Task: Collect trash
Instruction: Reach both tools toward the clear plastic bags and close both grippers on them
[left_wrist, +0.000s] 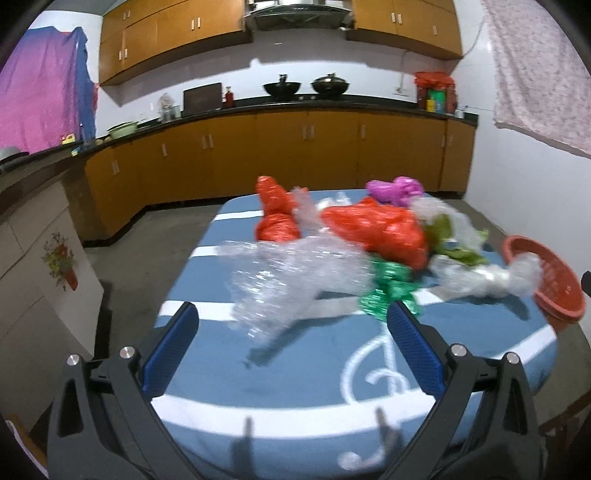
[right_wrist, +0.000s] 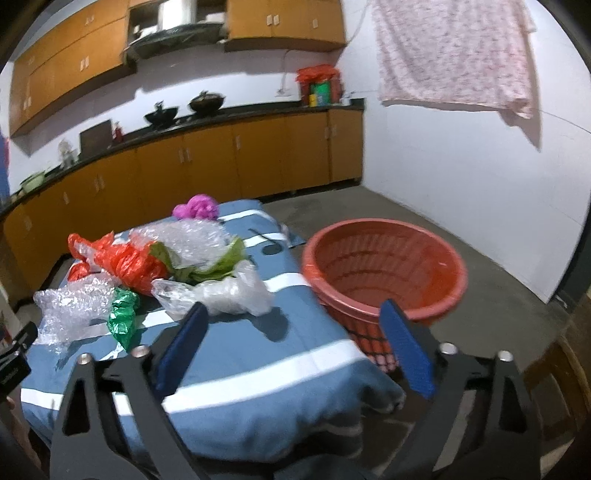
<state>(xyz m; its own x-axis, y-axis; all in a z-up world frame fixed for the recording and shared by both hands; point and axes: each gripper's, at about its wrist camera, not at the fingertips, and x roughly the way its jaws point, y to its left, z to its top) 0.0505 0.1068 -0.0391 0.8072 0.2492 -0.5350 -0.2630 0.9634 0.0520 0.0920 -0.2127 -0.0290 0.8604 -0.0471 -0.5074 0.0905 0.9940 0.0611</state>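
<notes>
A blue-covered table (right_wrist: 258, 354) is strewn with plastic trash: orange bags (left_wrist: 376, 229), bubble wrap (left_wrist: 288, 273), green foil (right_wrist: 123, 314). A red basket (right_wrist: 384, 266) is parked at its right edge. Both the left gripper (left_wrist: 291, 325) and right gripper (right_wrist: 295, 325) are spread wide, nothing held.

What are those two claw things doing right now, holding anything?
Left gripper: open, holding nothing, aimed at the clear plastic wrap.
Right gripper: open, holding nothing, the red basket just ahead.
</notes>
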